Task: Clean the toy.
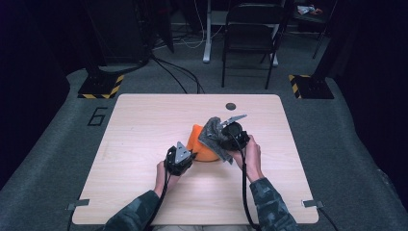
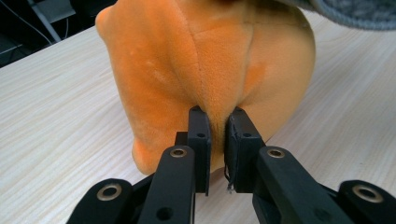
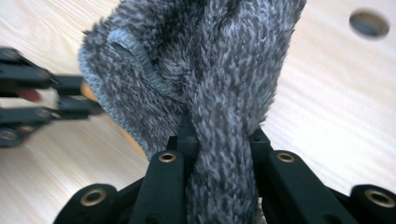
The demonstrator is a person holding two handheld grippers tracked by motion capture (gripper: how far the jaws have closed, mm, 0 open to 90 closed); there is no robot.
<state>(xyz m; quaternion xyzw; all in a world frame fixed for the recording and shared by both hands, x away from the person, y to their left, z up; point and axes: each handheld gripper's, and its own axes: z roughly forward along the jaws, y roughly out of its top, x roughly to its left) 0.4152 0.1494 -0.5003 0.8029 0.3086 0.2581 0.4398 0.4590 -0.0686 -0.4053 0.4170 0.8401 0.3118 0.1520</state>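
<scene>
On the left side of the wooden surface (image 1: 144, 125), the left claw (image 1: 191, 156) sits low, just above the wood, in the person's left hand (image 1: 163, 175), its grey three-cornered plate on top and its cable trailing back along the camouflage sleeve. In the left gripper view its two black jaws stand nearly together, pinching a narrow fold at the lower edge of the orange plush cloth (image 2: 210, 60); the pads press into the pile on either side of a seam or crease.

That orange plush cloth (image 1: 201, 144) stands as a soft mound near the middle of the surface, resting on the wood, between the two claws. Its upper right part is covered by the grey fleece cloth (image 1: 211, 132), which drapes against it and touches it.

To the right, the right claw (image 1: 222, 139) is held in the person's right hand (image 1: 250, 156), raised a little above the surface. In the right gripper view its jaws are clamped tight on a thick twisted bunch of the grey fleece cloth (image 3: 205, 79), whose stitched hem curls to the left; the fabric fills the gap between the jaws. The left claw (image 3: 88, 105) shows blurred at the left edge of that view.

Farther back on the surface, beyond the cloths, lies a small round hole (image 1: 231, 106).
</scene>
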